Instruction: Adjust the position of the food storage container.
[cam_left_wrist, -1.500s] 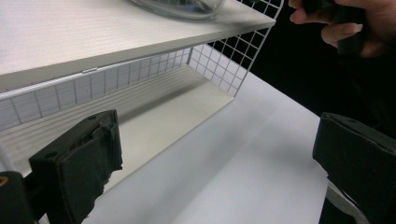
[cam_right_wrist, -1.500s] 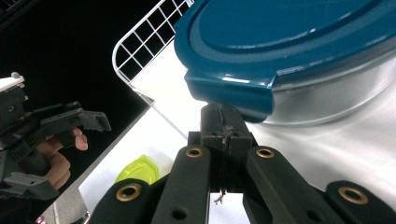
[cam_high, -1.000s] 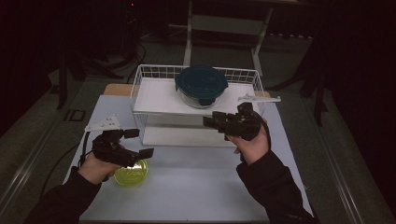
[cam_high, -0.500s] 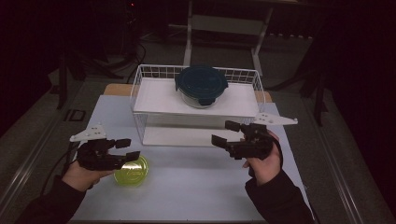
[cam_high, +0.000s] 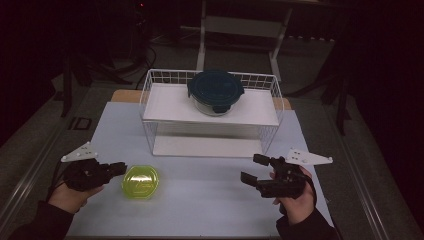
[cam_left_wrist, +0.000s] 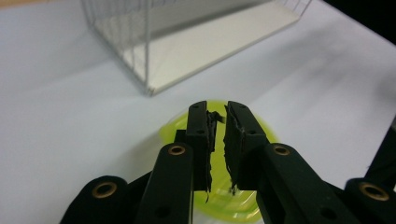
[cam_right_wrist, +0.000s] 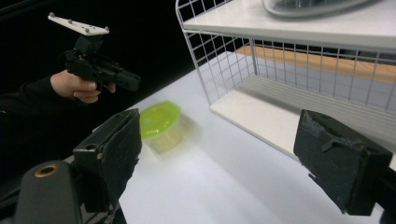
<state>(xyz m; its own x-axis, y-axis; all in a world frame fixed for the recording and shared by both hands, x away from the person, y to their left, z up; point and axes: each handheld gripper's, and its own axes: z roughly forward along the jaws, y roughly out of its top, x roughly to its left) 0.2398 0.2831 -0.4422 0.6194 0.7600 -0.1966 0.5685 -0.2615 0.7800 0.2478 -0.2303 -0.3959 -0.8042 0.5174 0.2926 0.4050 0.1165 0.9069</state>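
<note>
The yellow-green lidded container (cam_high: 141, 182) sits on the pale surface (cam_high: 200, 200) at about 7 o'clock in the high view, in front of the white wire rack (cam_high: 150, 107) and apart from it. It is small and translucent, with a bright lime lid of rounded, many-sided outline and a raised pattern at its middle; in the right gripper view (cam_right_wrist: 160, 122) its paler body narrows a little below the overhanging lid, and it stands upright with the lid on.

The left hand-held gripper (cam_high: 119, 168) lies at 8 o'clock, just beside the container's left edge, its tips level with the rim. Its jaws have just been closing; in the left gripper view (cam_left_wrist: 220, 140) they stand nearly together, only a thin slit between the worn black pads, with nothing clamped between them. The container (cam_left_wrist: 219, 163) shows beyond and below those tips, so the jaws hang over its lid rather than around it; whether they touch the lid I cannot tell.

The right hand-held gripper (cam_high: 255, 170) is at 5 o'clock, well apart from the container, pointing left across the surface. Its jaws stand wide apart and empty; in the right gripper view (cam_right_wrist: 233, 158) the container lies between and beyond them.

On the rack's upper shelf, at 12 o'clock, rests a round glass container with a dark blue-green lid (cam_high: 215, 90).
</note>
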